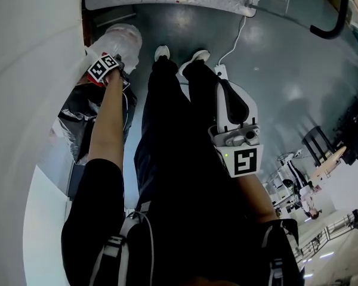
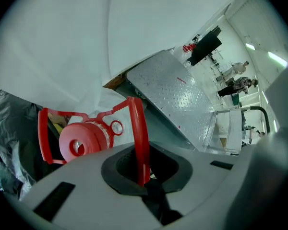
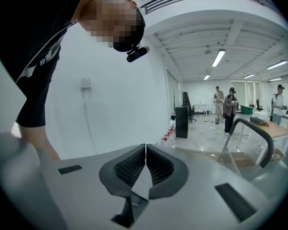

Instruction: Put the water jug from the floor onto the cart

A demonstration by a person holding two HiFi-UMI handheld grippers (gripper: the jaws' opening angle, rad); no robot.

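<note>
Left gripper (image 2: 144, 178): my jaws are nearly together and clamped on the red carry handle (image 2: 138, 128) of the water jug (image 1: 120, 40). One limb of the loop runs down into the throat between the pads and is pinched there; the rest of the loop arches up and over to the left of the jaws. Nothing else is between them.

Water jug: it lies directly beyond my left jaws. The red cap (image 2: 79, 140) sits just left of the pinch point and faces back toward me, so the neck end is the near end. The long axis runs away from the jaws, along the line I point. In the left gripper view the body is mostly hidden behind the cap; the head view shows it as clear plastic past my left gripper. Whether the base touches the floor cannot be determined.

Surroundings: the cart's diamond-plate deck (image 2: 177, 99) lies beyond and to the right of the left jaws, apart from the jug. A black plastic bag (image 2: 5, 143) lies to their left.

Right gripper (image 3: 145, 164): jaws fully together, pads meeting, holding nothing and touching nothing.
</note>
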